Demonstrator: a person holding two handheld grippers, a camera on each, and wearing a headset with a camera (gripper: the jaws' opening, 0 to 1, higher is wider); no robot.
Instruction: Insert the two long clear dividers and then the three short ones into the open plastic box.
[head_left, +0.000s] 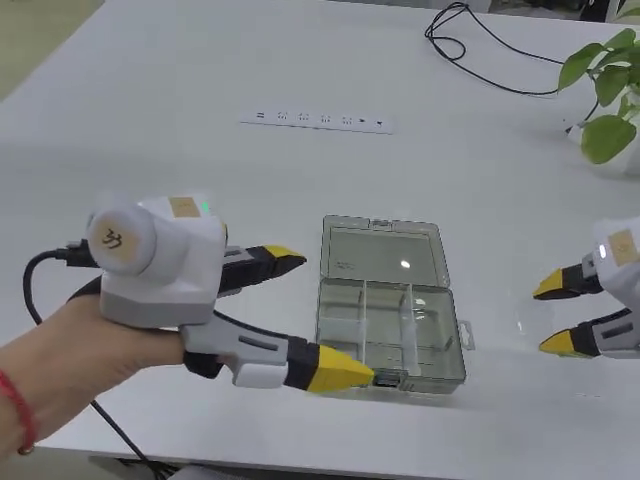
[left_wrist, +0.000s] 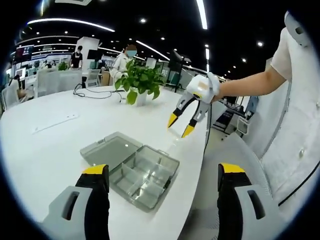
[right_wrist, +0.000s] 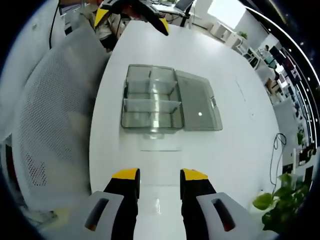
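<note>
"How do the jaws stand?"

"Two grippers, both empty. The left gripper (head_left: 332, 318) gapes wide, its lower tip at the front left corner of the box (head_left: 435, 380). The right gripper (head_left: 542, 320) is parted less and sits off to the box's right."

"And the box?"

"One, open, its lid (head_left: 385, 250) flat behind. Clear dividers (head_left: 366, 315) stand inside, perhaps three; they're hard to count."

"Around it?"

"One power strip (head_left: 318, 120), one cable (head_left: 480, 55) and one plant (head_left: 605, 90), all well behind."

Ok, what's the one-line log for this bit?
box open | dividers standing inside | left gripper open, empty, at box's near corner | right gripper open, empty, right of box
</note>
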